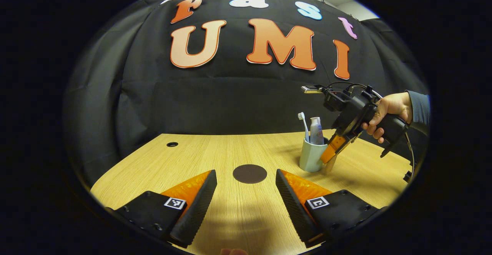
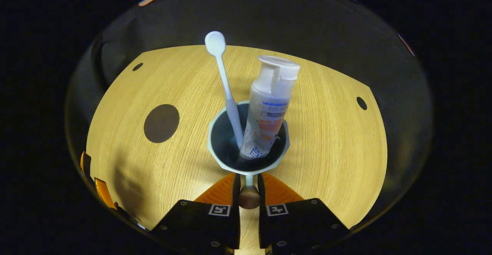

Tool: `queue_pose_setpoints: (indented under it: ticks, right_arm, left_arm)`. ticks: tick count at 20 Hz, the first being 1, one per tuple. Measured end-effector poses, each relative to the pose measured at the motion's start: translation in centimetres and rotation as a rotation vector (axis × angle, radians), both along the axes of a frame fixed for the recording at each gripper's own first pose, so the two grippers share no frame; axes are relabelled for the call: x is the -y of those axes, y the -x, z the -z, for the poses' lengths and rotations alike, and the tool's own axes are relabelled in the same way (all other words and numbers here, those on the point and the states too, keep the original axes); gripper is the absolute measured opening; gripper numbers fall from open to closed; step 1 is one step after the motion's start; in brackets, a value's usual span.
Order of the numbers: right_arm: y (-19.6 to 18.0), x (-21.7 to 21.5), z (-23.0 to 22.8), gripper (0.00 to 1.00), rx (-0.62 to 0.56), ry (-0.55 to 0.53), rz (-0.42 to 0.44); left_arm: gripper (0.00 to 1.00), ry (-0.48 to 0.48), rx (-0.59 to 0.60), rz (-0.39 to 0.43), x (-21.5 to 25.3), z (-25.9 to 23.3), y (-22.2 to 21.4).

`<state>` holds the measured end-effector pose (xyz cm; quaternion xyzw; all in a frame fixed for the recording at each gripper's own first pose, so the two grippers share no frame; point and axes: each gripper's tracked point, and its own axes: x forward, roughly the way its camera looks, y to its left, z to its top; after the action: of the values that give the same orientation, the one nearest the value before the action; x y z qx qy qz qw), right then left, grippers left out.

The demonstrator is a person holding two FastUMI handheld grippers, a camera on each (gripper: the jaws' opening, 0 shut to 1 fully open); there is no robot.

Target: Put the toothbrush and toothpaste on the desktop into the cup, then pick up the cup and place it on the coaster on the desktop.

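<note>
Left gripper view: left gripper point(image 1: 246, 201) spread wide, nothing between its fingers, low over the light wooden desktop point(image 1: 215, 151); round dark brown coaster point(image 1: 250, 173) bare just ahead. Pale green cup point(image 1: 312, 155) stands to its right, white toothbrush point(image 1: 304, 126) and white toothpaste tube point(image 1: 316, 130) upright inside. A hand point(image 1: 390, 110) holds the right gripper point(image 1: 330, 157) at the cup. Right gripper view looks down into the cup: fingers nearly closed, pinching the cup's near rim wall point(image 2: 249, 179).

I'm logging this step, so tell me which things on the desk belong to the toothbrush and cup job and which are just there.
Part of the job:
- cup, gripped at its handle by the right gripper
- toothbrush, standing in the cup
- toothpaste, standing in the cup
- coaster, bare, ahead of the open left gripper

Just there:
- desk with its cable holes
</note>
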<state>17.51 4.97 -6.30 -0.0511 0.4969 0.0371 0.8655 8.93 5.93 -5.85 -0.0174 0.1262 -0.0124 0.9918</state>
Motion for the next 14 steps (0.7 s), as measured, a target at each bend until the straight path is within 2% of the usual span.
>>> queue_pose_setpoints:
  ticks: [7, 14]
  right_arm:
    - [-0.8, -0.4, -0.9, 0.19, 0.082, -0.026, -0.082]
    - [-1.1, -1.2, -1.3, 0.19, 0.113, -0.046, -0.151]
  left_arm:
    - [0.98, 0.011, 0.003, -0.011, -0.6, 0.2, 0.9]
    - [0.98, 0.026, -0.002, -0.035, -2.2, 1.2, 1.5]
